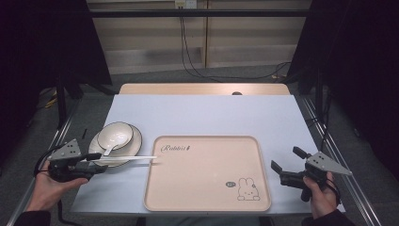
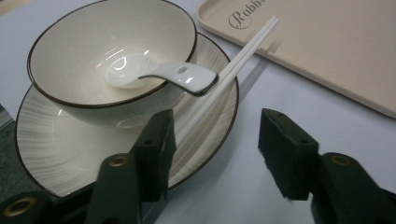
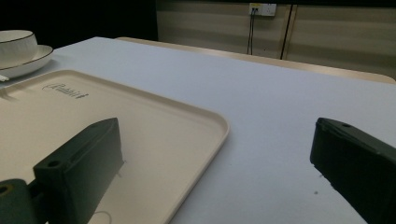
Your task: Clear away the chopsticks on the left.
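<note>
Chopsticks [image 1: 126, 159] across plate [image 1: 134, 141], pale table [image 1: 207, 115], dark curtains.

White ceramic bowl [image 1: 115, 134] with spoon [image 1: 111, 147] sits on a plate [image 1: 137, 141], left of the beige plastic tray [image 1: 207, 179]; white chopsticks [image 1: 129, 158] bridge both.

a pale blue table [image 1: 211, 113] is filling the middle of the frame, with a wooden tabletop [image 1: 202, 89] showing along its far edge. black cables [image 1: 188, 56] are hanging from a wall socket [image 1: 185, 4] at top centre and trailing over the grey floor [image 1: 155, 76]. dark curtains [image 1: 42, 42] are flanking both upper corners.
</note>
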Available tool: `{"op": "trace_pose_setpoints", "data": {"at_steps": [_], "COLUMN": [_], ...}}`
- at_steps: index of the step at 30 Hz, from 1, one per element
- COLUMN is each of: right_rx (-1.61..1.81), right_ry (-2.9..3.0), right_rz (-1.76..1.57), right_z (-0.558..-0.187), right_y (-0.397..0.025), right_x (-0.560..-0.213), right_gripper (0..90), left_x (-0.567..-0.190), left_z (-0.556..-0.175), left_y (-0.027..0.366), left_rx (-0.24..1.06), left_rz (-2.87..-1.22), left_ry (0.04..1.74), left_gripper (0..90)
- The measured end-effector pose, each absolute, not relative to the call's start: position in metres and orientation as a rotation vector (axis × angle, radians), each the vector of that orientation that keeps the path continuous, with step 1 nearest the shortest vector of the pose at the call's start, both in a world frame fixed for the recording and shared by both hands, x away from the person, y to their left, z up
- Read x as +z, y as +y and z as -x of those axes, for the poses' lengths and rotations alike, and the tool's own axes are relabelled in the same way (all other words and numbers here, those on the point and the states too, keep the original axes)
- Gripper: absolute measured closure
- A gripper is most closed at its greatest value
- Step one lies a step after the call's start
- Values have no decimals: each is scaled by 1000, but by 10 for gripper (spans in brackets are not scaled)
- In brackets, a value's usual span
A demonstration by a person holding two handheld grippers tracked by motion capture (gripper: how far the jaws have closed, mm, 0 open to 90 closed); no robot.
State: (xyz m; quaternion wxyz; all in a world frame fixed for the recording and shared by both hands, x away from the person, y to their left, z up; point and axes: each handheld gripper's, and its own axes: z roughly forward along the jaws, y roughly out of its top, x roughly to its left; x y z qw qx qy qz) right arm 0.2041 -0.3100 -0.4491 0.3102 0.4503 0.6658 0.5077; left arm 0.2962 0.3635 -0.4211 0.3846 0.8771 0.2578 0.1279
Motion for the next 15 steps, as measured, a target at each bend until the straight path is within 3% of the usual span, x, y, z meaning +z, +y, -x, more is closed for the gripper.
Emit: {"op": "trace_pose_setpoints", "data": {"at_steps": [5, 15], "right_rx": [1345, 1348], "right_ry": [1766, 1762], "right_rz": [-1190, -1192], "right_z": [-204, -204], "right_y": [-310, -310], "right_x": [-449, -449], "right_gripper": [19, 20], "left_x": [-427, -434], "left_z": [-304, -314], "left_y": [363, 357], "left_rx": [319, 337], "left_rz": [-2267, -2308], "left_ry": [625, 602], "left_gripper": [615, 651]}}
